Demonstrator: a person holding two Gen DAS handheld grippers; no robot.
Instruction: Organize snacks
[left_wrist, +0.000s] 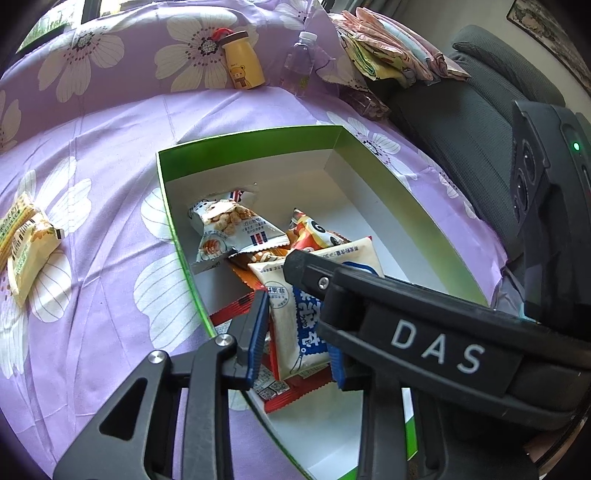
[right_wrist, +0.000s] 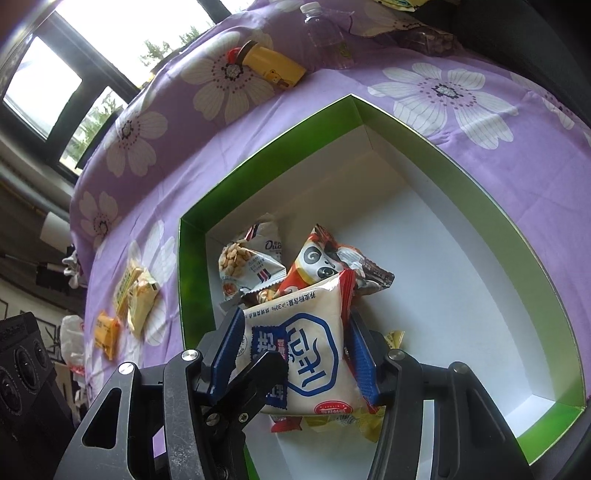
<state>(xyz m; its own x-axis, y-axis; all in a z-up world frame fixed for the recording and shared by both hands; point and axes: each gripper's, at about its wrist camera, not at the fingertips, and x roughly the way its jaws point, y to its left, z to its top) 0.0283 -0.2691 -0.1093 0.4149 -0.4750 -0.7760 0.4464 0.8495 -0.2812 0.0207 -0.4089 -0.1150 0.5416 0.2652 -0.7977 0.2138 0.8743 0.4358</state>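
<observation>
A white and blue snack packet (left_wrist: 295, 325) (right_wrist: 306, 332) hangs low inside the green box (left_wrist: 258, 136) (right_wrist: 266, 147). My left gripper (left_wrist: 298, 349) is shut on it, blue pads against both sides. My right gripper (right_wrist: 294, 358) clamps the same packet across its width. One right finger (left_wrist: 303, 266) crosses over the packet's top, and one left finger (right_wrist: 258, 380) crosses its front. Under the packet lie a peanut packet (left_wrist: 229, 229) (right_wrist: 247, 262), a panda packet (left_wrist: 317, 236) (right_wrist: 325, 262) and red packets (left_wrist: 291, 397). Yellow packets (left_wrist: 26, 243) (right_wrist: 136, 291) lie outside on the purple cloth.
A small orange packet (right_wrist: 107, 334) lies near the yellow ones. A yellow bear bottle (left_wrist: 243, 62) (right_wrist: 273, 66) and a clear water bottle (left_wrist: 299, 62) (right_wrist: 325, 29) stand behind the box. Folded cloths (left_wrist: 391, 48) and a dark chair (left_wrist: 480, 92) are at the right. The box's right half is bare white floor.
</observation>
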